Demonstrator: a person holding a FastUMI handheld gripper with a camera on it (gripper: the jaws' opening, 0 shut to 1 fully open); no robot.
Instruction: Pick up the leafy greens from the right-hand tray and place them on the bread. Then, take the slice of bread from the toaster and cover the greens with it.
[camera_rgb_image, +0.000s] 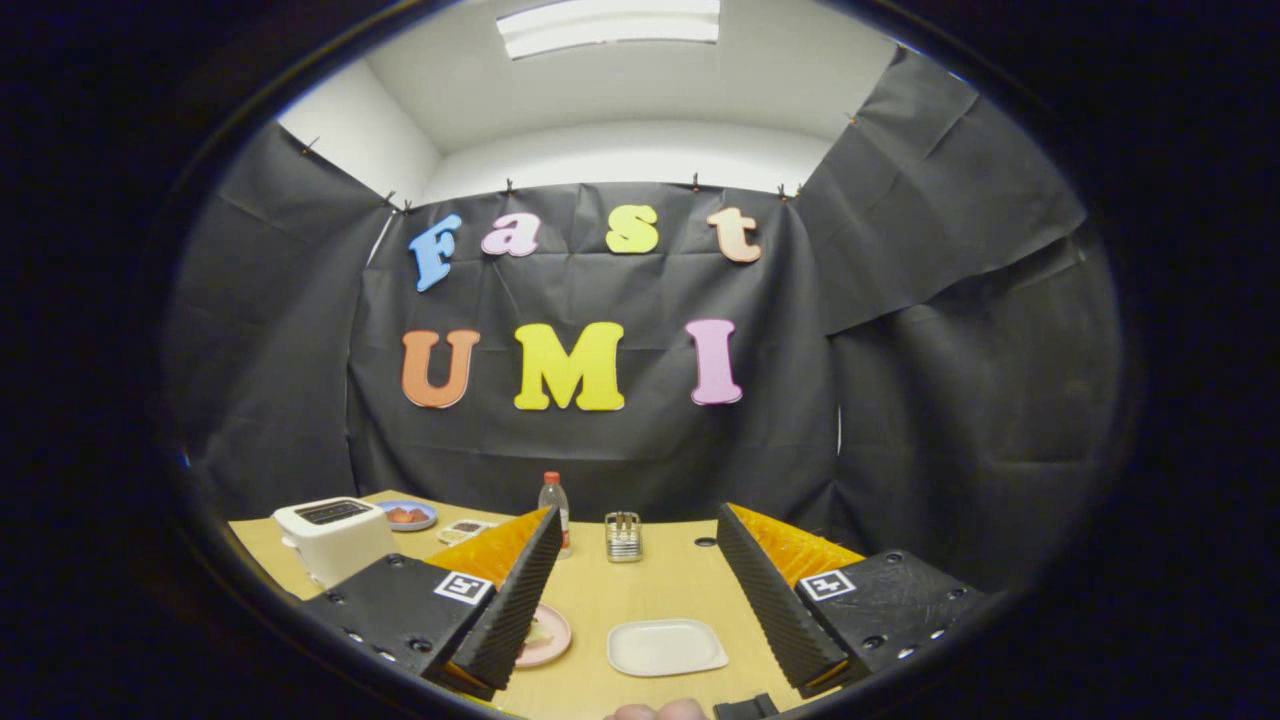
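Lower left of the frame: the toaster (335, 535), its slots dark (any slice is hard to tell). Bottom centre, a white tray (667, 647) looks bare; greens aren't discernible. Leaves are probably soft and light: pinch gently at a bunch. The gripper (635, 585) gapes wide, holding nothing.

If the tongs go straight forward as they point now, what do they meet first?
The tongs are open and hold nothing. Straight ahead, the small metal rack on the table looks like the first thing, with the bottle just beside that line. Depth is unclear; they may pass above both toward the black cloth wall.
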